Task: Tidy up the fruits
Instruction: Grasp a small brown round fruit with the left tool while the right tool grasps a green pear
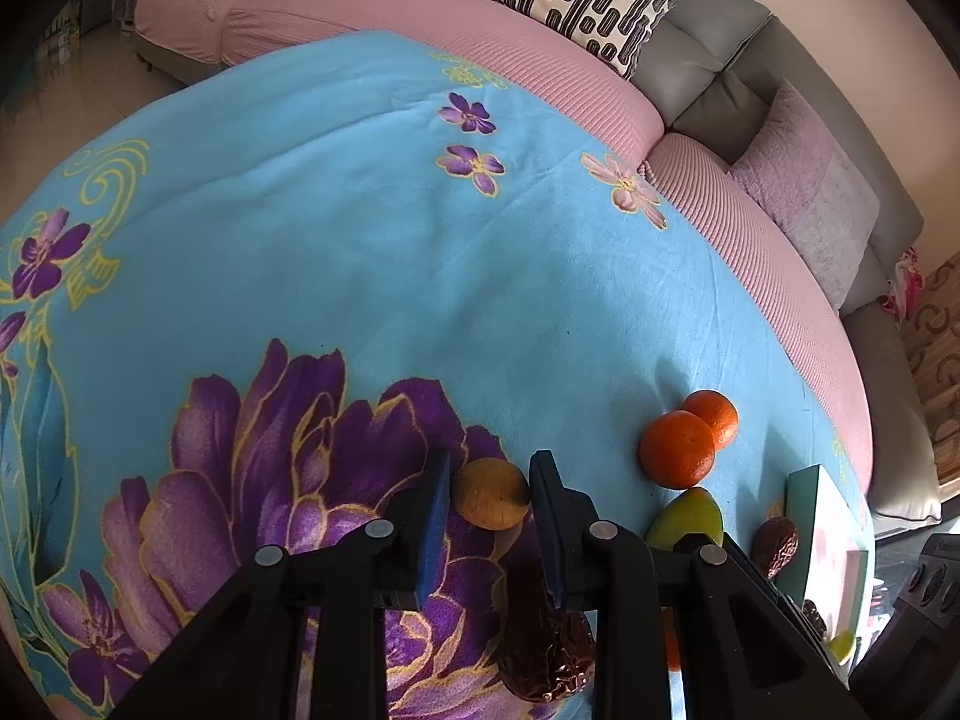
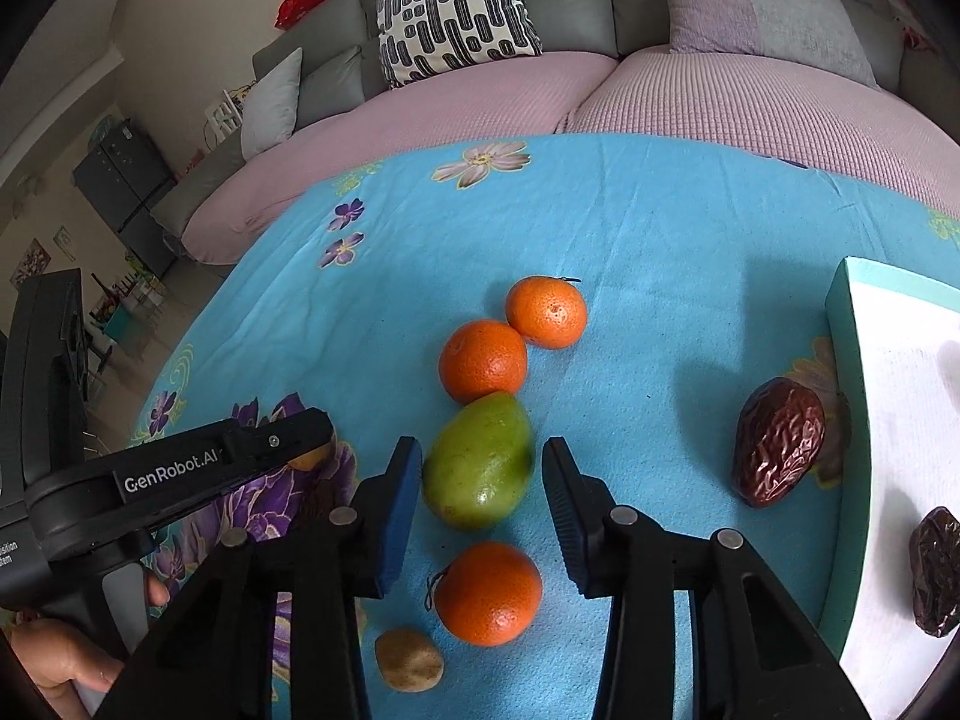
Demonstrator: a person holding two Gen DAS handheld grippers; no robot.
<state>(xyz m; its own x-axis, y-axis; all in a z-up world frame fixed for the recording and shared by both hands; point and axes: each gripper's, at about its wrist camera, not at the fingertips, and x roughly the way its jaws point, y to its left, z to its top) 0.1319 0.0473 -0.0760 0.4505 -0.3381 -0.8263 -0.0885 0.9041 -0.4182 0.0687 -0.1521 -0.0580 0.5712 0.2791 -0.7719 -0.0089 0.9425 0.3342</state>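
the left black two-finger gripper (image 1: 489, 501) holds its blue-padded jaws apart around a small round tan fruit (image 1: 491, 493) on the sky-blue floral cloth (image 1: 360, 240); whether the pads touch it cannot be told. a wrinkled dark brown date (image 1: 543, 642) lies under it at 6 o'clock. the right black two-finger gripper (image 2: 480, 480) is spread wide on either side of a smooth green mango-shaped fruit (image 2: 479, 461), clear of it. at 12 o'clock from the mango two orange mandarins (image 2: 483, 360) sit touching; a third mandarin (image 2: 487, 594) lies at 6 o'clock, a tan potato-like lump (image 2: 409, 660) beside it. a glossy brown date (image 2: 779, 441) leans against the teal-rimmed white tray (image 2: 843, 324) at 3 o'clock, which holds another dark date (image 2: 936, 570).
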